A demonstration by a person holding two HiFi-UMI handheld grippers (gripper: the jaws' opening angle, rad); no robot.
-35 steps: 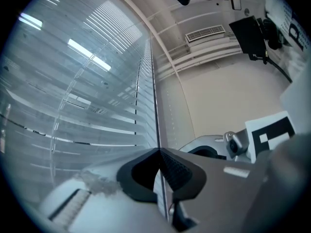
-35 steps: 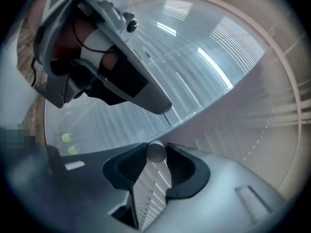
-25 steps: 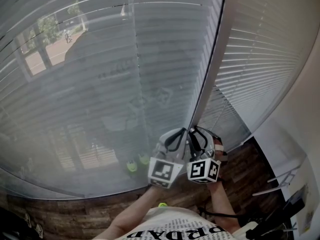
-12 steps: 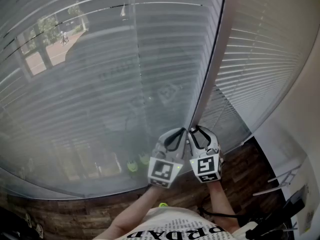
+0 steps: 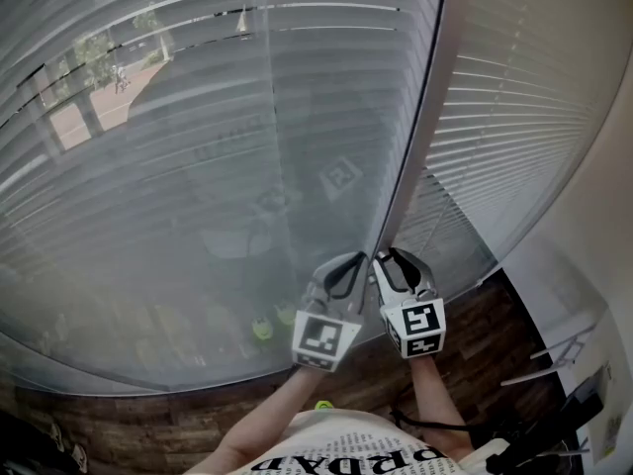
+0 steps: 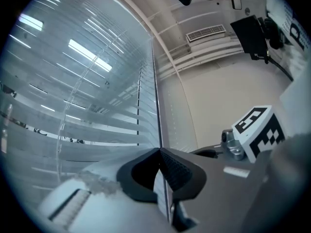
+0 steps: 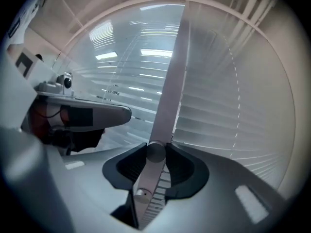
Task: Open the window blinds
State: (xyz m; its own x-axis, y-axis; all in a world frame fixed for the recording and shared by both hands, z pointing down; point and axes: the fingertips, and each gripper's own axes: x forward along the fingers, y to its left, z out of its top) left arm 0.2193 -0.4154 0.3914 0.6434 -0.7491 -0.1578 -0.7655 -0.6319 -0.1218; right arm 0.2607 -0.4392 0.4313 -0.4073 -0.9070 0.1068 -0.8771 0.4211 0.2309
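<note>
Pale slatted blinds (image 5: 198, 166) cover a wide window, and a second blind (image 5: 514, 117) hangs to the right of a pale frame post (image 5: 420, 137). Both grippers meet at the foot of that post. My left gripper (image 5: 358, 258) is shut on a thin dark cord (image 6: 155, 96) that runs up the blind's edge and passes between the jaws (image 6: 159, 152). My right gripper (image 5: 381, 255) is shut on the round end of the tilt wand (image 7: 155, 153); its jaws (image 7: 155, 152) press on both sides of it. The right marker cube (image 5: 423, 327) is turned sideways.
Dark wood floor (image 5: 475, 334) lies under the window. A white wall (image 5: 593, 226) closes the right side, with dark gear and a metal frame (image 5: 554, 424) at its foot. The person's arms and printed shirt (image 5: 346, 453) fill the bottom edge. A ceiling vent (image 6: 206, 32) shows overhead.
The right gripper has twisted on the wand, its marker cube turning and shifting right. The left blind's slats have tilted, letting more through. The left gripper has stayed put.
</note>
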